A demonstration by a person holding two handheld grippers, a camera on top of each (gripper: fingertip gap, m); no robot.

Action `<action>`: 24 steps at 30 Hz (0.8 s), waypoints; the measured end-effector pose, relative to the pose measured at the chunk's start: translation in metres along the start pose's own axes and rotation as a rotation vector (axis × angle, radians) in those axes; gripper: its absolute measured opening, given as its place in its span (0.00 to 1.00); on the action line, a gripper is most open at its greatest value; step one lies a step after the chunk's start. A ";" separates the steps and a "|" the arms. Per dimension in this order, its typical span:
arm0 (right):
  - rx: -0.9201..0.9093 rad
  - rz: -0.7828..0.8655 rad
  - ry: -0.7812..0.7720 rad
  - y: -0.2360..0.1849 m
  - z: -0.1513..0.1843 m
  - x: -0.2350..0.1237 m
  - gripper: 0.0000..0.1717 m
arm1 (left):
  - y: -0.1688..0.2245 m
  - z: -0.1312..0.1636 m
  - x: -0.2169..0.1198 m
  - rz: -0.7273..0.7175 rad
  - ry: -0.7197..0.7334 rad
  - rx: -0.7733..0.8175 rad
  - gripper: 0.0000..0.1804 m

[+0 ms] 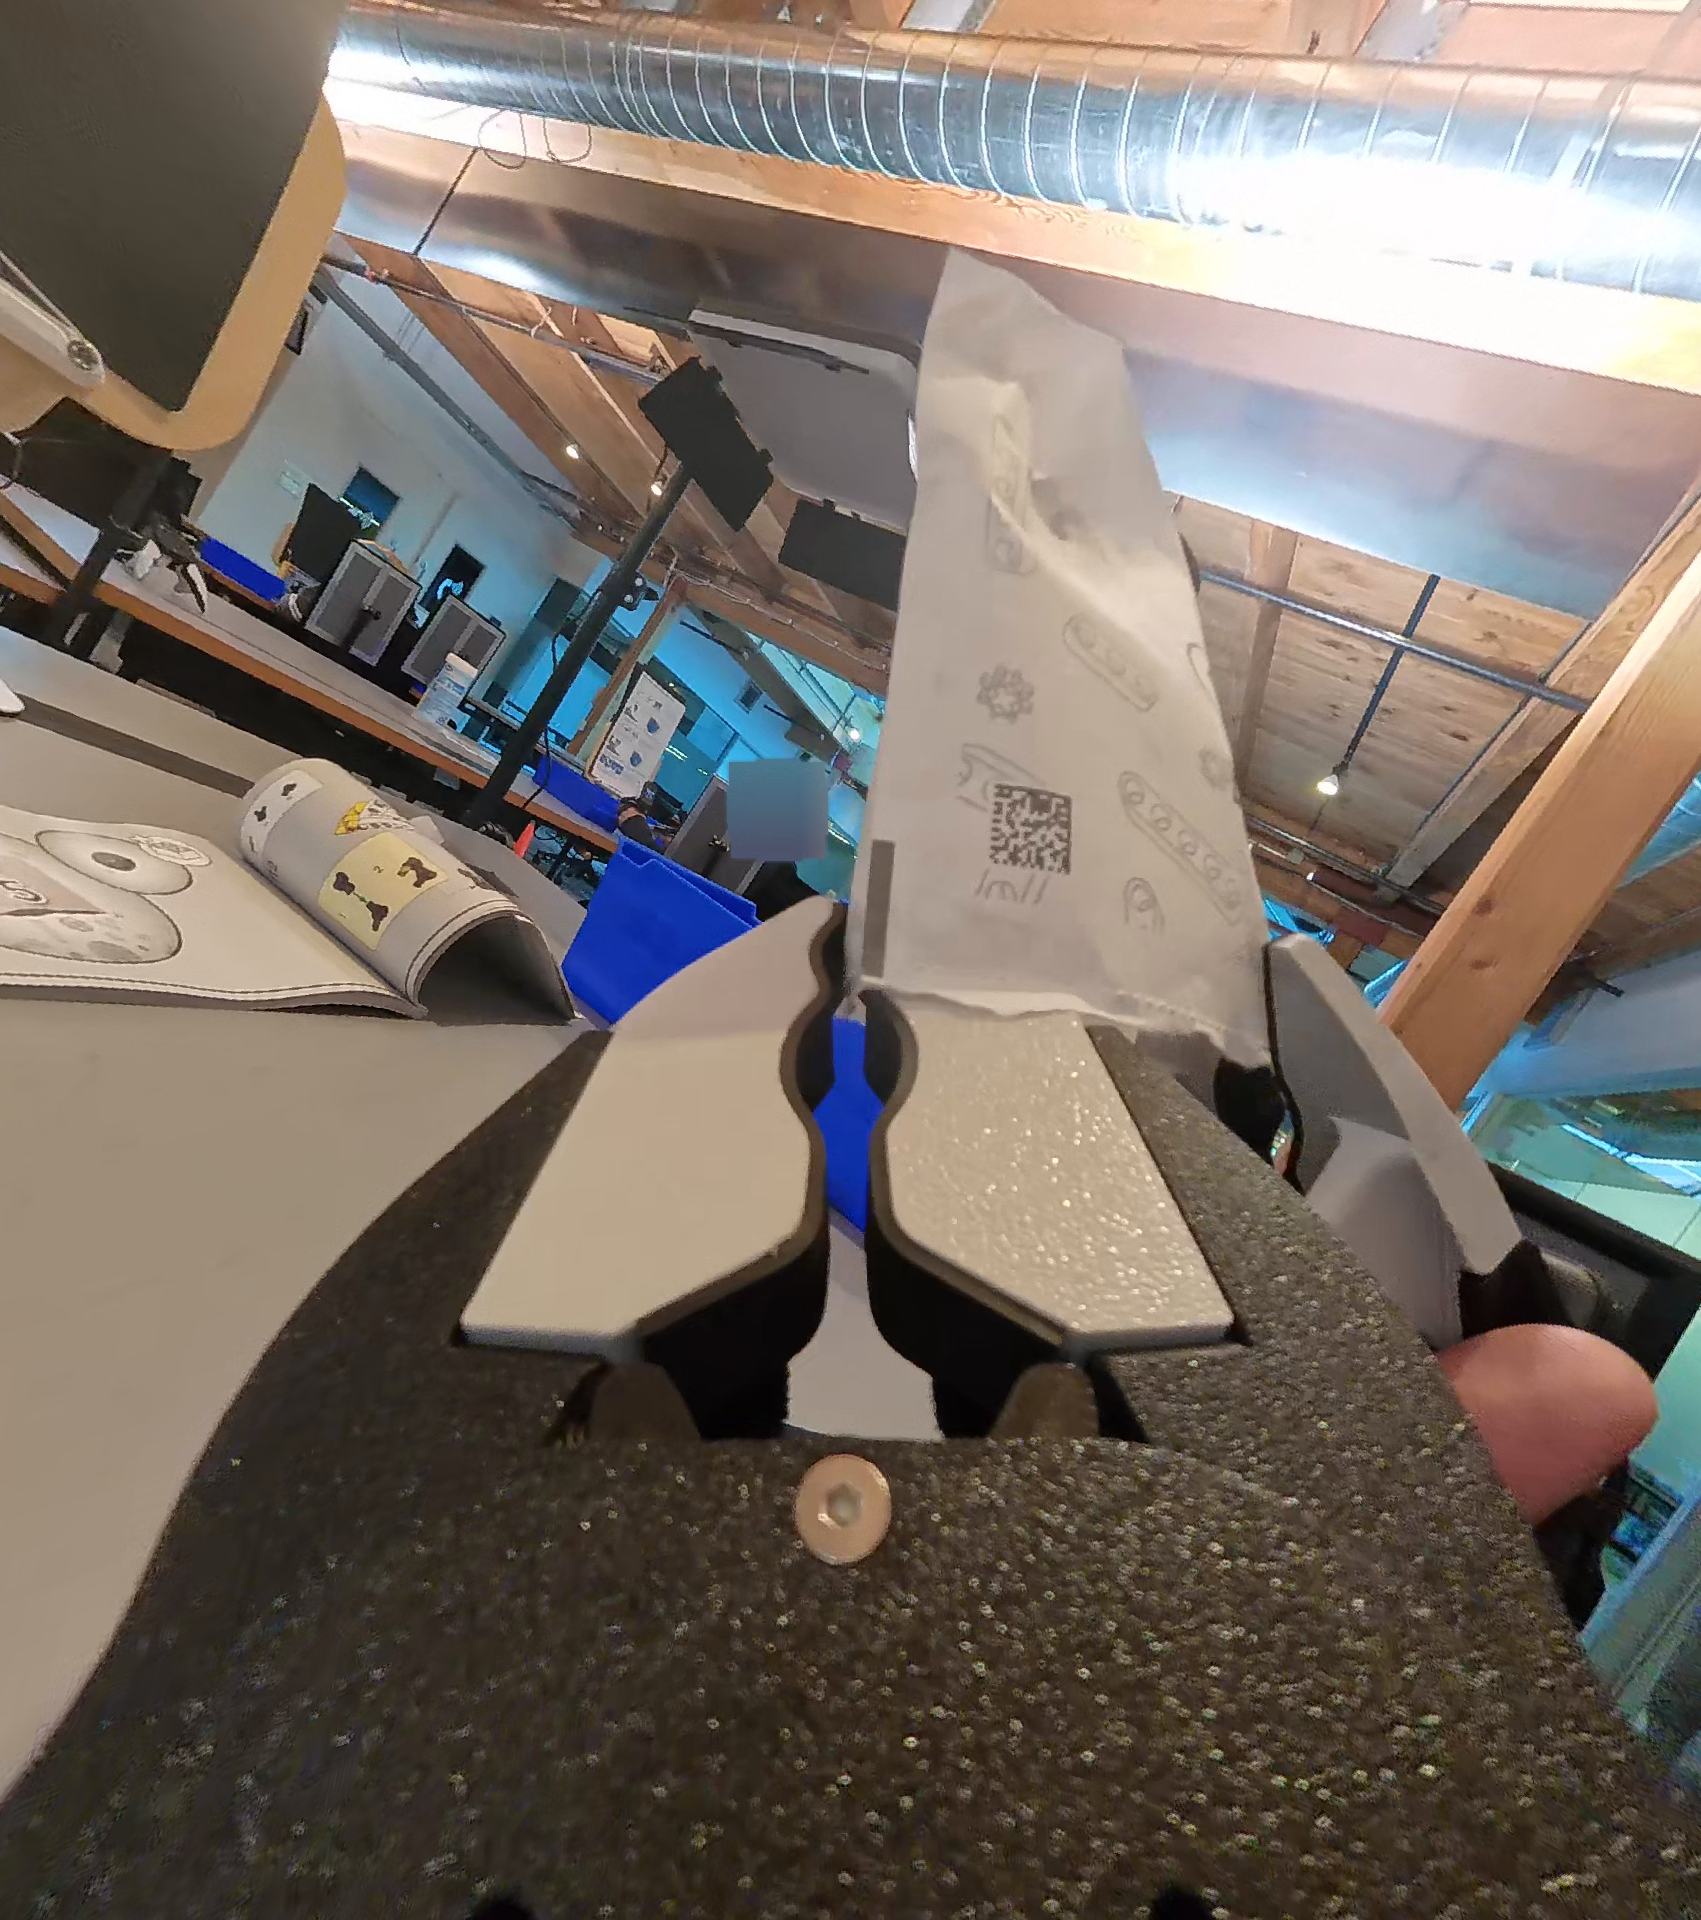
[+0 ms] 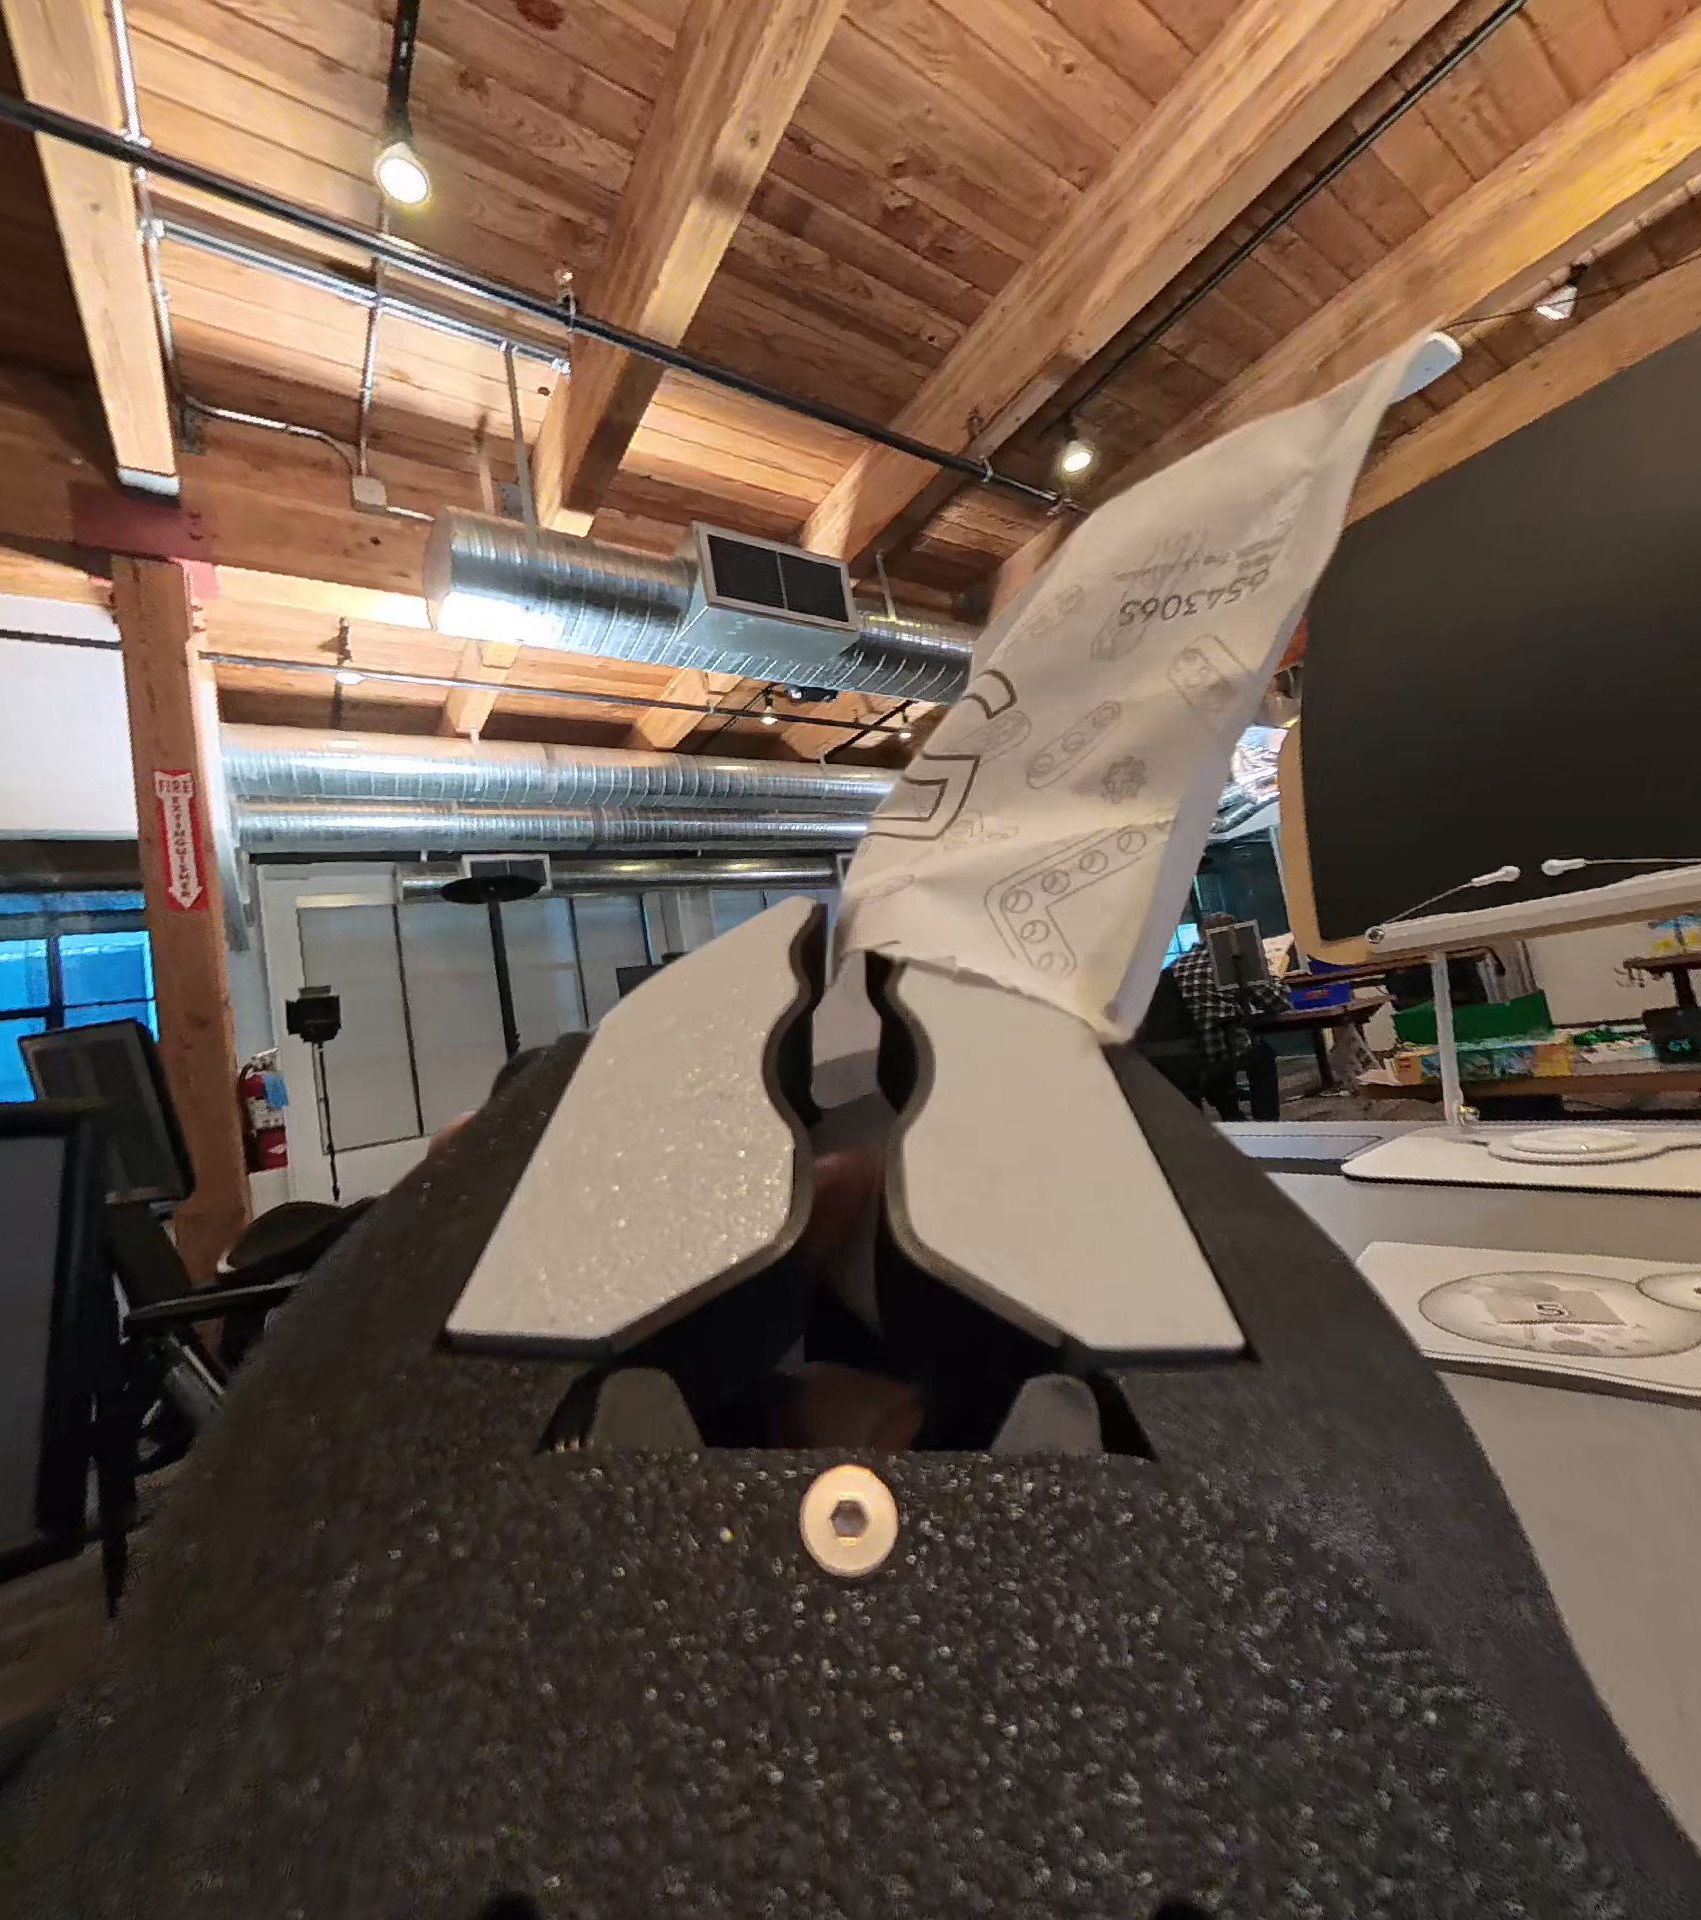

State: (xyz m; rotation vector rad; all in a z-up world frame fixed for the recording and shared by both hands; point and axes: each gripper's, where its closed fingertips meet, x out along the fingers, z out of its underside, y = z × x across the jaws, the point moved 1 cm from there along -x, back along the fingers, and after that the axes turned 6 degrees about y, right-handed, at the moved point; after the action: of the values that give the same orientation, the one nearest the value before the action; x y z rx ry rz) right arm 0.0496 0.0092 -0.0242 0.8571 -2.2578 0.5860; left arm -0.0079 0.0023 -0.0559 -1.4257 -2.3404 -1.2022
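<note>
A white paper bag (image 1: pixel 1054 727) printed with grey outlines of parts is held up in the air between both grippers. My left gripper (image 1: pixel 851 935) is shut on its lower left corner. One finger of the right gripper (image 1: pixel 1345 1060) shows at the bag's lower right corner. In the right wrist view the bag (image 2: pixel 1085 790) rises up and to the right from my right gripper (image 2: pixel 841 935). Its fingertips stand slightly apart with the bag's torn corner in the slit between them, and the pads do not look pressed on it.
An open booklet (image 1: pixel 378 883) lies on the grey table (image 1: pixel 150 1143), with a blue bin (image 1: pixel 659 925) past the table's edge. A black panel on a white stand (image 2: pixel 1532 623) and a printed white mat (image 2: pixel 1552 1320) are at the right. A person's thumb (image 1: pixel 1552 1413) shows at lower right.
</note>
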 end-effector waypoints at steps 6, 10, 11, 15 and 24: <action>0.174 0.115 0.044 0.017 -0.004 -0.003 0.10 | -0.001 -0.001 -0.001 0.002 0.006 0.006 0.00; 0.419 0.170 0.088 0.032 0.000 -0.004 0.11 | -0.001 -0.003 -0.001 0.019 0.016 0.013 0.00; 0.491 0.178 0.105 0.036 0.001 -0.005 0.11 | -0.001 -0.003 -0.001 0.023 0.019 0.012 0.00; 0.689 0.202 0.169 0.047 0.005 -0.007 0.10 | 0.001 -0.005 -0.001 0.059 0.030 0.016 0.00; 0.780 0.042 0.231 0.031 -0.002 0.005 0.00 | -0.006 -0.008 0.000 0.047 0.043 0.007 0.00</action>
State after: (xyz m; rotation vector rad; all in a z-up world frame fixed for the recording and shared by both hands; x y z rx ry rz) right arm 0.0260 0.0297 -0.0247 1.0262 -1.8257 1.5525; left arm -0.0145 -0.0048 -0.0534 -1.4297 -2.2685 -1.1989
